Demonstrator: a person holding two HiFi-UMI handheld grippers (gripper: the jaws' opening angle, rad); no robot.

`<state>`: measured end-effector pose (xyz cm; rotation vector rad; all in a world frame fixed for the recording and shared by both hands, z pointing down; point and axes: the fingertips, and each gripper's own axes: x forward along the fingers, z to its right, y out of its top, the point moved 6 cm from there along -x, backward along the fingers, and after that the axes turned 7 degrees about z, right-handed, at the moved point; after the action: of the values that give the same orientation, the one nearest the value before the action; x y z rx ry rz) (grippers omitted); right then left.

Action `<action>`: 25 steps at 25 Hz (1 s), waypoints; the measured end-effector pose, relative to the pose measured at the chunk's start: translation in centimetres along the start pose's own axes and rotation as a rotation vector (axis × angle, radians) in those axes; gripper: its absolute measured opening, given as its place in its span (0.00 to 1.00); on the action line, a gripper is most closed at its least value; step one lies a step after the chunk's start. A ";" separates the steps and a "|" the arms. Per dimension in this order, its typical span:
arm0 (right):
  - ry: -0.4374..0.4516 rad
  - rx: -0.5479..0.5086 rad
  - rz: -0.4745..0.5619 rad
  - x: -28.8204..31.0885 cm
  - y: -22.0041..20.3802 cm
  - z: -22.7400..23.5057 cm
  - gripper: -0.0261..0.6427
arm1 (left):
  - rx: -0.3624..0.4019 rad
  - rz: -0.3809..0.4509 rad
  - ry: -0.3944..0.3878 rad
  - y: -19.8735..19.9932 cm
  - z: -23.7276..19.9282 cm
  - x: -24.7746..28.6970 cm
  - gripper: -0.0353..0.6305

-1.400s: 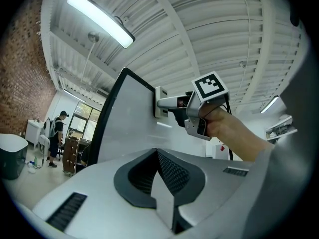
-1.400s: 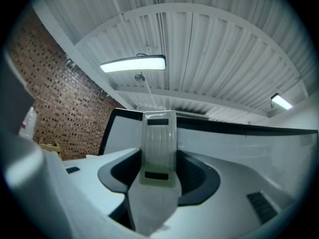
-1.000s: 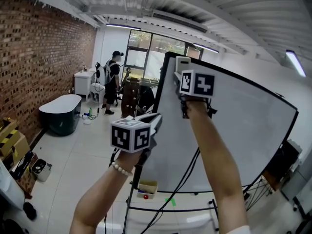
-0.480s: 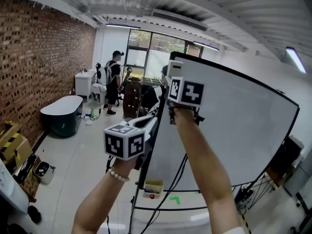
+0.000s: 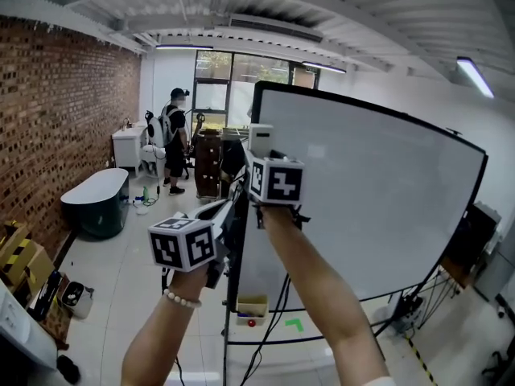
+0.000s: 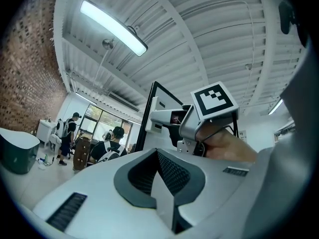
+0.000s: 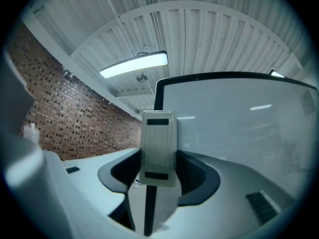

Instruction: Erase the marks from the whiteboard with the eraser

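The whiteboard (image 5: 362, 199) stands on a black-framed stand, and I make out no marks on its face. My right gripper (image 5: 261, 147) is raised at the board's left edge, shut on the white eraser (image 5: 260, 138). In the right gripper view the eraser (image 7: 158, 148) stands upright between the jaws of the right gripper (image 7: 158, 169), in front of the whiteboard (image 7: 239, 123) and its black frame. My left gripper (image 5: 224, 211) hangs lower and to the left, beside the frame. In its own view the left gripper (image 6: 159, 178) is shut with nothing in it.
A brick wall (image 5: 56, 135) runs along the left. A dark bathtub (image 5: 95, 199) stands by it, with a person wearing a backpack (image 5: 173, 139) further back. A small box (image 5: 253, 308) sits on the floor under the board, and cables hang by the stand.
The right gripper with the eraser has moved left and a little down, to the board's left edge. The left gripper has drifted left and down too.
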<state>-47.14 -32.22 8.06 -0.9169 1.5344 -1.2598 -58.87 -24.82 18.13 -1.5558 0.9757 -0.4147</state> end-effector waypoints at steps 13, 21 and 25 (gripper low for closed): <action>-0.011 0.000 -0.004 -1.9 -0.6 5.8 0.41 | -0.008 -0.015 0.013 -1.6 3.2 1.8 0.04; -0.017 -0.002 0.000 -2.8 -0.8 9.5 0.41 | -0.003 -0.025 0.001 -2.6 5.3 4.1 0.04; -0.011 -0.012 -0.005 -4.0 -0.8 12.8 0.41 | -0.010 -0.025 -0.006 -3.7 7.9 6.4 0.04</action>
<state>-33.78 -32.44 8.91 -0.9344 1.5337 -1.2486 -48.10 -24.91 18.01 -1.5785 0.9557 -0.4232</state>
